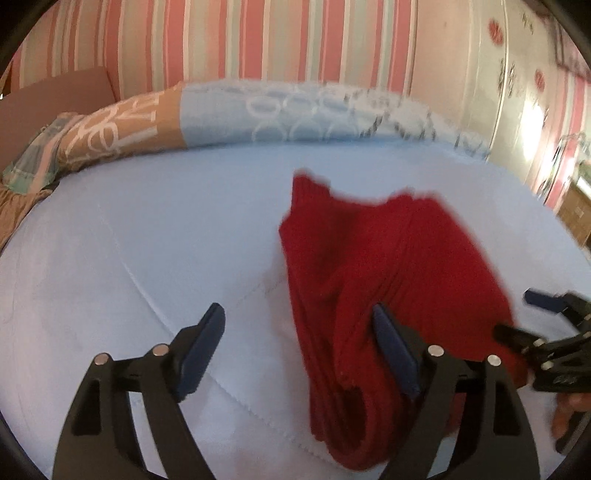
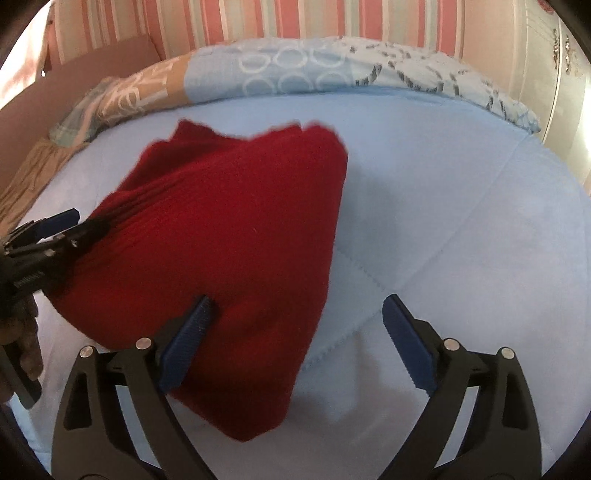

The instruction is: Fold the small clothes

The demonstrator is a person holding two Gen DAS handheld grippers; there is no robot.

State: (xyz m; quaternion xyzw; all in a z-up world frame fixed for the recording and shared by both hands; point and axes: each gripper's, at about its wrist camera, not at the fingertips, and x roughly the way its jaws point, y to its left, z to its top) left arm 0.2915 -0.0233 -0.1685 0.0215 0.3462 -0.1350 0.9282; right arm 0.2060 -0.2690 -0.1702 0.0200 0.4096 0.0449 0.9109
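bare blue sheet (image 2: 461, 206) around red garment (image 2: 229, 229), pillows (image 2: 295, 70) behind

A bed under a pale blue quilted cover (image 2: 443, 206) fills the foreground; a rolled blue and tan patterned quilt (image 1: 280, 114) lies along its far edge, against a wall striped pink, cream and pale green (image 1: 229, 40); at the right, a glossy white wardrobe (image 1: 480, 92) with red flower decals catches bright light.

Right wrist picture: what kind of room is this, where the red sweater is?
Most likely a bedroom. The red sweater lies on a light blue bed sheet, a patterned quilt is bunched along the far edge, and a pink striped wall stands behind.
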